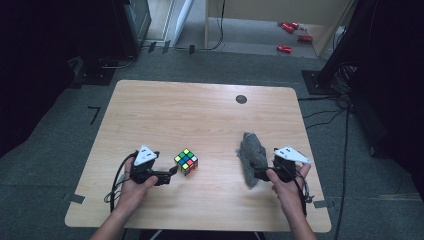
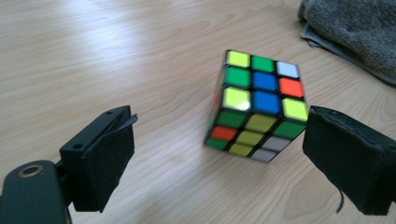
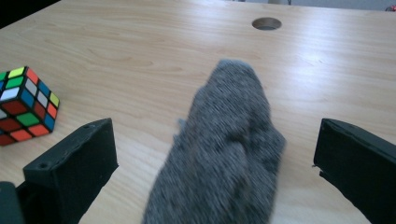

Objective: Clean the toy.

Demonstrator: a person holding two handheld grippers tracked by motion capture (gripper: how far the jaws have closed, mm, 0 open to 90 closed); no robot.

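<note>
A scrambled Rubik's cube (image 1: 185, 161) sits on the wooden table (image 1: 200, 115), left of centre near the front. My left gripper (image 1: 170, 173) is just to its left, held in a hand. In the left gripper view the cube (image 2: 257, 105) stands between and slightly ahead of the open jaws of the left gripper (image 2: 219, 158), close to the right-hand pad (image 2: 350, 158). A crumpled grey cloth (image 1: 251, 156) lies to the right. My right gripper (image 1: 259, 174) is at its near end, and the cloth (image 3: 229, 149) runs up between that open right gripper (image 3: 215, 158).
A round cable hole (image 1: 241, 99) is in the table near its far edge. The cloth (image 2: 355, 32) lies beyond the cube in the left gripper view, and the cube (image 3: 25, 105) sits far left in the right gripper view. Red items (image 1: 290, 30) lie on the floor beyond.
</note>
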